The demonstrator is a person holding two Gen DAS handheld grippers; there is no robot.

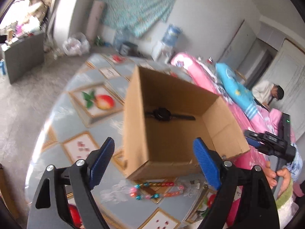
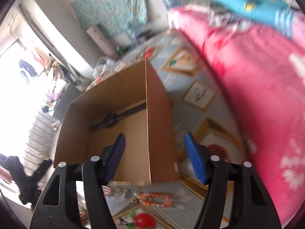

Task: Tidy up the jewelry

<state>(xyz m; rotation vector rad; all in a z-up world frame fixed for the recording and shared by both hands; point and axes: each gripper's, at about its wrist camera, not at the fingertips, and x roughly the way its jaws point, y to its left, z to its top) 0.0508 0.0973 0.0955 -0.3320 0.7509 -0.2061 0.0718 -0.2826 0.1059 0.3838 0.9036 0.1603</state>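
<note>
An open cardboard box [image 1: 133, 129] stands on the table, and a black wristwatch [image 1: 162, 114] lies flat on its floor. The right wrist view shows the same box [image 2: 160, 126] and watch [image 2: 110, 119]. A string of coloured beads [image 1: 156, 189] lies on the cloth just in front of the box; in the right wrist view these beads [image 2: 156, 199] look orange and pink. My left gripper [image 1: 154, 143] hangs open over the box's near edge with nothing in it. My right gripper [image 2: 154, 135] is open too, straddling the box's near corner without its pads touching.
The table's cloth [image 1: 76, 126] is grey-blue with framed fruit pictures. A pink quilt [image 2: 257, 87] and a blue pillow [image 1: 236, 89] lie close on the right. A person [image 1: 268, 93] sits at the far right. Small metal pieces [image 2: 122, 190] lie beside the beads.
</note>
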